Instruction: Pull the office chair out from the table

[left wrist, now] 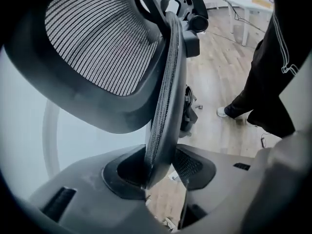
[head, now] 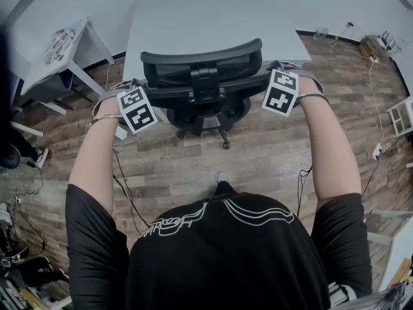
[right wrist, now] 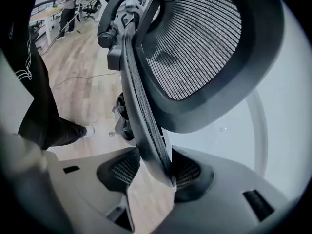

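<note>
- The office chair (head: 201, 76) is found between the two claws, with its back turned to the person. The table (head: 193, 18) lies just beyond it, on the far side of both claws.
- The left claw (left wrist: 161, 172) is closed on the left edge of the mesh backrest (left wrist: 165, 106). The rim is pinched between both pads, as is shown in the left gripper view.
- The right claw (right wrist: 153, 172) is clamped in the same way on the opposite edge of the backrest, with the rim wedged between its pads.
- The grasping step is judged to be done, since the chair is held at both sides.
- The wheeled base (head: 206, 124) is seen on the wooden floor (head: 258, 154), on the person's side of the claws. The seat is hidden under the backrest, so its clearance from the table cannot be told.
- The chair is judged to be close to the table. Most of the pull towards the person, and the release after it, is left to be done.
</note>
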